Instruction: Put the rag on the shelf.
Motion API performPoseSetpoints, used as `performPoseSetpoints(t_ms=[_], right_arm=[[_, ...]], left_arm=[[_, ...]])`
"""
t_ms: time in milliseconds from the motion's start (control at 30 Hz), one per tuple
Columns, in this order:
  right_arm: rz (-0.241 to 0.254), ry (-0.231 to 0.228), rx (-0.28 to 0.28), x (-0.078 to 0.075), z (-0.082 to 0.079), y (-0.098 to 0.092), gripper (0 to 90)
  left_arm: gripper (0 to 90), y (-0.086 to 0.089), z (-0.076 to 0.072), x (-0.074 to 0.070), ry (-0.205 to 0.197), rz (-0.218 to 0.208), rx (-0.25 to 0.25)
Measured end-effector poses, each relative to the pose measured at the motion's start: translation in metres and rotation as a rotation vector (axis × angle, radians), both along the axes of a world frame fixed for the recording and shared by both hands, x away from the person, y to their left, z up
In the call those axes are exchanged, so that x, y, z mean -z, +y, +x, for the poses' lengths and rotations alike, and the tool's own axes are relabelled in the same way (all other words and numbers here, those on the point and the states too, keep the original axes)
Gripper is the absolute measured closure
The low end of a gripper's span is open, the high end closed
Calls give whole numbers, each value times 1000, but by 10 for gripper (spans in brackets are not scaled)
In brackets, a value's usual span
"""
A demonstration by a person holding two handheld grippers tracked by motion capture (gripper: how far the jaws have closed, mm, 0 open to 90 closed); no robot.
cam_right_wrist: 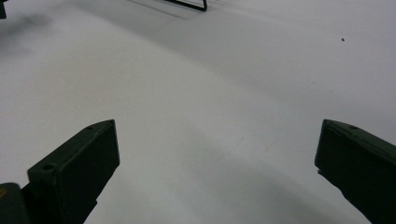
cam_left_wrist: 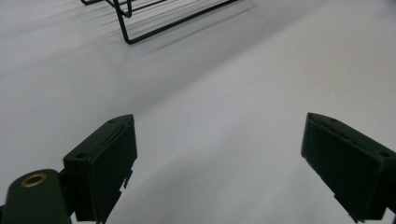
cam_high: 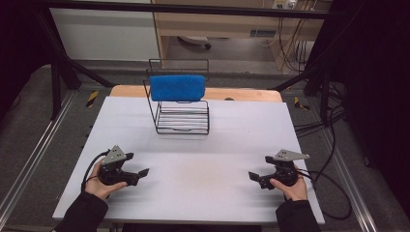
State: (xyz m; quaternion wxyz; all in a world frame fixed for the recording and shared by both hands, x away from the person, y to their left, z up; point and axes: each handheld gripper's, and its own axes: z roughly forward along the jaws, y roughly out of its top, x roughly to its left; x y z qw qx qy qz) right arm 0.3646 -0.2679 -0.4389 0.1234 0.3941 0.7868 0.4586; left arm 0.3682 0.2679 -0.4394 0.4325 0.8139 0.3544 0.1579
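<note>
1. Both black two-jaw tongs rested low over the near part of the counter, one in each hand of the person, and both stood released with nothing between the jaws.
2. Left tongs (cam_high: 143, 172) sat at the near left, jaws pointing toward the middle of the counter; in the left gripper view the two black jaws stood wide apart over bare white surface (cam_left_wrist: 219, 140).
3. Right tongs (cam_high: 252, 176) sat at the near right, jaws pointing inward toward the left tongs; in the right gripper view its jaws were likewise spread wide, with only bare counter (cam_right_wrist: 215, 140) between them.
4. A grey three-cornered plate topped each of the tongs, and a black cable trailed from each toward the counter's edges.
5. The person's left hand (cam_high: 99, 183) and right hand (cam_high: 292, 187) gripped the bodies of the tongs, dark sleeves coming in from the bottom of the high view.
6. The two tongs were well apart from each other, with an open stretch of flat white rectangular counter (cam_high: 203, 193) between them.
7. Farther off, at the middle of the counter's far part, stood a black wire rack (cam_high: 183, 118) with a slatted base and an upright back; its lower corner showed at the top of the left gripper view (cam_left_wrist: 135, 35).
8. A blue rectangular sponge-like pad (cam_high: 177, 87) sat on the rack's upright back, well apart from both tongs.
</note>
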Motion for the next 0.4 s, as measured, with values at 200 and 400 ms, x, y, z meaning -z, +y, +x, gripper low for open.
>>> performPoseSetpoints(t_ms=[200,400], right_arm=[[13,17,11,5,-4,-6,8],[-10,27,3,7,-4,-6,7]], left_arm=[[102,3,-3,5,11,-4,-6],[102,4,-3,8,14,9,-11]])
